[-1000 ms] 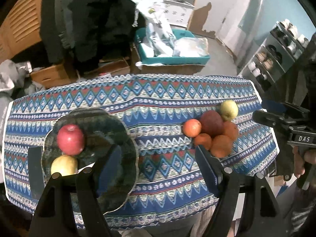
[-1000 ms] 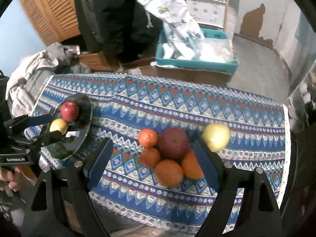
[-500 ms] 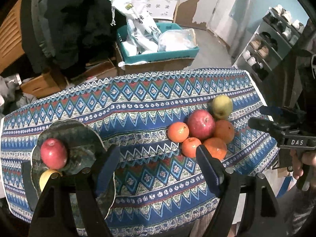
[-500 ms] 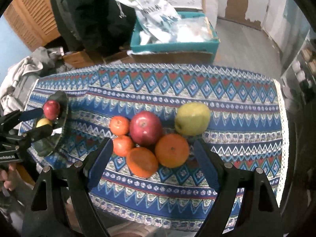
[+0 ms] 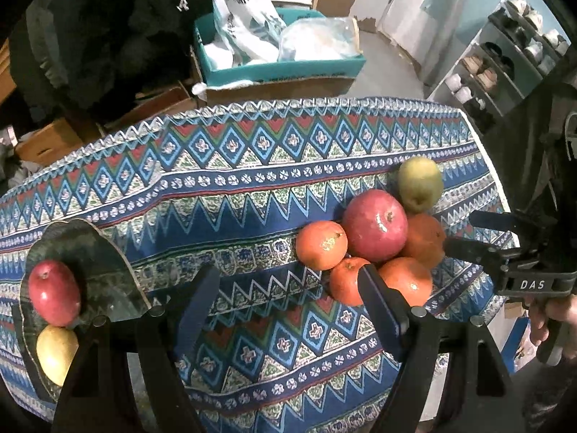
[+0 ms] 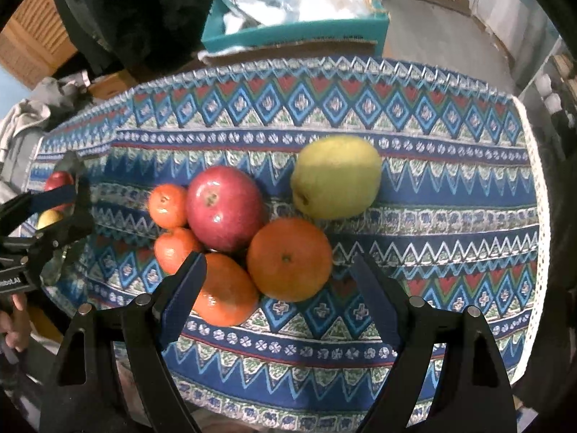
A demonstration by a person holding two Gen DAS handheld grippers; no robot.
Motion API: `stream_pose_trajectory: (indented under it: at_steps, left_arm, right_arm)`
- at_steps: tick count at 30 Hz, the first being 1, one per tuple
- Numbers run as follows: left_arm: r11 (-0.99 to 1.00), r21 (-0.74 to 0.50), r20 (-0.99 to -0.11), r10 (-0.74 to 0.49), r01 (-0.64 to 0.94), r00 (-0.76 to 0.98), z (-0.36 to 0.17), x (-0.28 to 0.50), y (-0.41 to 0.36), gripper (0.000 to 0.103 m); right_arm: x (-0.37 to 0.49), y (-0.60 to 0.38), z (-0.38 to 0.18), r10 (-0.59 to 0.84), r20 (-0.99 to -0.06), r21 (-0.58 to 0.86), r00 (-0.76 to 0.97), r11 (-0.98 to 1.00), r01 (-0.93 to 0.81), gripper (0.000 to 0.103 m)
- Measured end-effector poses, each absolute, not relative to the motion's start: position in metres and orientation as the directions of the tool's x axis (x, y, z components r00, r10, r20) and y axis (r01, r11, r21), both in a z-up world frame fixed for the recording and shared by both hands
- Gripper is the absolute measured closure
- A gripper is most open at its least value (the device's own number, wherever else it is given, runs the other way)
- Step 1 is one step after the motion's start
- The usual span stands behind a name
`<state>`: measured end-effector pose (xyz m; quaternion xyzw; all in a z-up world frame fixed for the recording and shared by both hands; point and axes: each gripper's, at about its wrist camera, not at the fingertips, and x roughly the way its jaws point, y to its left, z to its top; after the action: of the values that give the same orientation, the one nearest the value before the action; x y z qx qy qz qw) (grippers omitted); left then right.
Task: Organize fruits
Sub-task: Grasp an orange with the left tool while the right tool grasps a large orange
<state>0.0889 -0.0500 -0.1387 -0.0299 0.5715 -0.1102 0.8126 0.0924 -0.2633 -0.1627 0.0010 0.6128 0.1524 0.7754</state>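
Note:
A heap of fruit lies on the patterned cloth: a red apple [image 6: 225, 207], a yellow-green apple [image 6: 337, 176] and several oranges, the largest [image 6: 288, 258] at the front. My right gripper [image 6: 277, 285] is open and empty, just in front of the large orange. My left gripper [image 5: 288, 299] is open and empty, left of the heap; its right finger overlaps an orange [image 5: 346, 281]. A dark glass plate [image 5: 93, 263] at the left holds a red apple [image 5: 54, 292] and a yellow fruit [image 5: 56, 351].
The table [image 5: 252, 187] ends close behind the fruit. Beyond it stand a teal box [image 5: 281, 68] with plastic bags, cardboard boxes and a person in dark clothes. A shelf with shoes [image 5: 505, 61] is at the right.
Both grippers have moved closer to the fruit heap, which looks larger now. The left gripper has shifted right, away from the plate. Both stay open.

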Motion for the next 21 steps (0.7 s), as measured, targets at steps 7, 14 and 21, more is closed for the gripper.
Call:
stream_pose_trajectory:
  at_steps: [7, 14, 21]
  left_arm:
    - [0.972, -0.170, -0.933, -0.211, 0.161, 0.291, -0.156, 0.099, -0.063, 0.023]
    - [0.971, -0.168, -0.939, -0.211, 0.173, 0.270, -0.168, 0.108, -0.072, 0.023]
    - [0.967, -0.165, -0.947, -0.210, 0.194, 0.242, -0.184, 0.115, -0.083, 0.023]
  right_arm:
    - [0.099, -0.266, -0.190, 0.227, -0.961, 0.192, 0.155, 0.958, -0.212, 0.019]
    - [0.106, -0.270, -0.214, 0.252, -0.961, 0.231, 0.114, 0.958, -0.172, 0.019]
    - [0.108, -0.281, -0.230, 0.327, -0.941, 0.317, 0.081, 0.941, -0.117, 0.019]
